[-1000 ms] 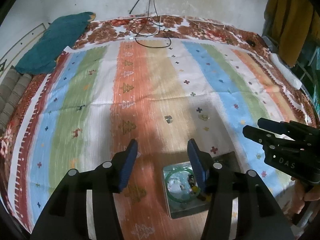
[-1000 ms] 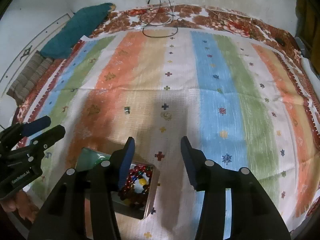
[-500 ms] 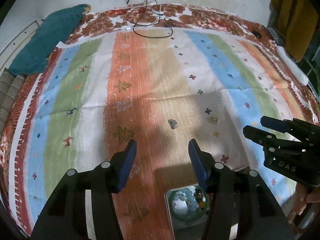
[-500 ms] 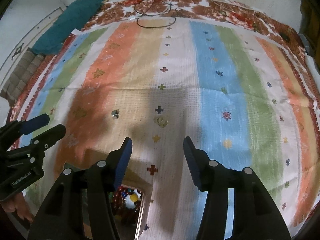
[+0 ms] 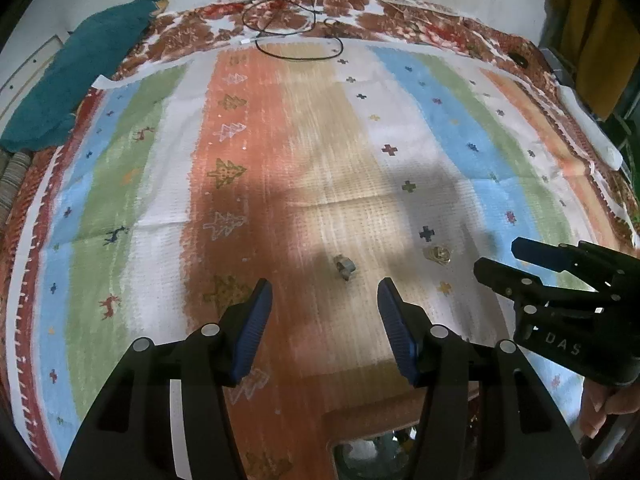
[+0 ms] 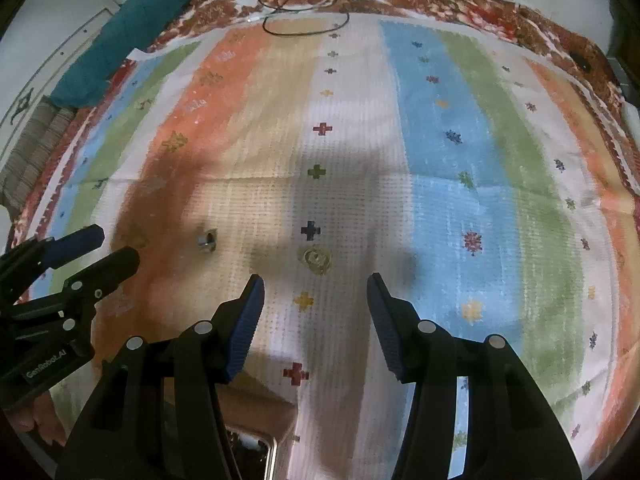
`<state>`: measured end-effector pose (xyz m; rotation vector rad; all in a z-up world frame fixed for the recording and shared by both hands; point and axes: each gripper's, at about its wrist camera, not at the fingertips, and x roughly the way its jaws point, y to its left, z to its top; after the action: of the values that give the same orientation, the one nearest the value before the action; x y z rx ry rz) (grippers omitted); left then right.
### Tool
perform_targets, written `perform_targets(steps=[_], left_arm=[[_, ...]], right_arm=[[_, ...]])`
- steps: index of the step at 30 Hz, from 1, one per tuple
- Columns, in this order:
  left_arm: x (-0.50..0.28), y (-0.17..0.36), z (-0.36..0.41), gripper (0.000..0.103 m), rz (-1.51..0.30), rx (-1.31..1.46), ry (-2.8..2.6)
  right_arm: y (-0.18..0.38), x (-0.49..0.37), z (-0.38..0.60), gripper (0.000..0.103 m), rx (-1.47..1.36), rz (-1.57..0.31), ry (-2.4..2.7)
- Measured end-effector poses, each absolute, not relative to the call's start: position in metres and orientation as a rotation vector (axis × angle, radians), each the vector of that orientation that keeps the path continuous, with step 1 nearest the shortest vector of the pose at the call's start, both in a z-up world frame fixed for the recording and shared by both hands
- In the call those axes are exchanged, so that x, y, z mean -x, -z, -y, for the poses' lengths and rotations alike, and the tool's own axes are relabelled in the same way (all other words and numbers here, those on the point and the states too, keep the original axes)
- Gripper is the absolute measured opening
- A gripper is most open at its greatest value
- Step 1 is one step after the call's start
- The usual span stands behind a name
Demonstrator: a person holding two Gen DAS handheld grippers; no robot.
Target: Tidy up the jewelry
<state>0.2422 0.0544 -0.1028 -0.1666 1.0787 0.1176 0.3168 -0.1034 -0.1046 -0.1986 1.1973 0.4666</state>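
Here, in the left wrist view, the left tool (image 5: 324, 312) hung over the striped bedspread (image 5: 132, 184) with its blue pads apart and nothing between them. Just beyond its tips lay a small silvery ring (image 5: 345, 269), and further right a gold ring (image 5: 438, 253), the two near each other but not touching. The right tool (image 5: 520, 264) came in from the right edge, also parted and empty. At the near edge the corner of a jewelry box (image 5: 372, 456) showed between the tool's arms, its contents too hidden to count. The step in hand looked like the reach for a loose piece; the next move would call for lowering the pads either side of the silvery ring and closing gently, as so small a thing could slip into the cloth.

In the right wrist view, the right tool (image 6: 316, 312) stood parted and empty, with the gold ring (image 6: 316, 259) just past its tips, slightly left of centre. The silvery ring (image 6: 207, 239) lay further left, near the left tool (image 6: 100, 248). A sliver of the box (image 6: 256, 452) showed at the near edge.

Counted: two loose rings, one box, two tools. A dark cable (image 6: 304, 20) and a teal cloth (image 6: 132, 36) lay far off.
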Motion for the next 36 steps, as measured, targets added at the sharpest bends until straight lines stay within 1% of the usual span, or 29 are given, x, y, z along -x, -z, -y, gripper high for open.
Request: perform_targets(steps=[16, 25, 27, 28, 29, 30, 33, 36], left_arm=[[-0.275, 0.143, -0.065, 0.054, -1.18, 0.207, -0.077], [-0.291, 0.156, -0.067, 0.053, -1.21, 0.219, -0.056], [-0.294, 0.158, -0.067, 0.051, -1.215, 0.222, -0.05], [-0.296, 0.158, -0.067, 0.048, -1.218, 0.224, -0.046], [-0.297, 0.159, -0.066, 0.046, -1.222, 0.225, -0.042], [-0.299, 0.16, -0.066, 0.046, -1.224, 0.224, -0.04], [-0.301, 0.164, -0.065, 0.043, -1.243, 0.217, -0.034], [-0.303, 0.172, -0.063, 0.036, -1.269, 0.208, -0.036]], right_arm=[[0.142, -0.343, 0.096, 0.053, 0.231, -1.262, -0.443], [0.156, -0.356, 0.091, 0.053, 0.238, -1.279, -0.437], [0.157, -0.358, 0.089, 0.052, 0.237, -1.278, -0.437], [0.158, -0.359, 0.088, 0.051, 0.24, -1.278, -0.437], [0.158, -0.359, 0.087, 0.046, 0.245, -1.277, -0.439], [0.159, -0.36, 0.085, 0.044, 0.247, -1.282, -0.444], [0.163, -0.358, 0.08, 0.043, 0.28, -1.282, -0.446], [0.164, -0.358, 0.079, 0.04, 0.288, -1.281, -0.441]])
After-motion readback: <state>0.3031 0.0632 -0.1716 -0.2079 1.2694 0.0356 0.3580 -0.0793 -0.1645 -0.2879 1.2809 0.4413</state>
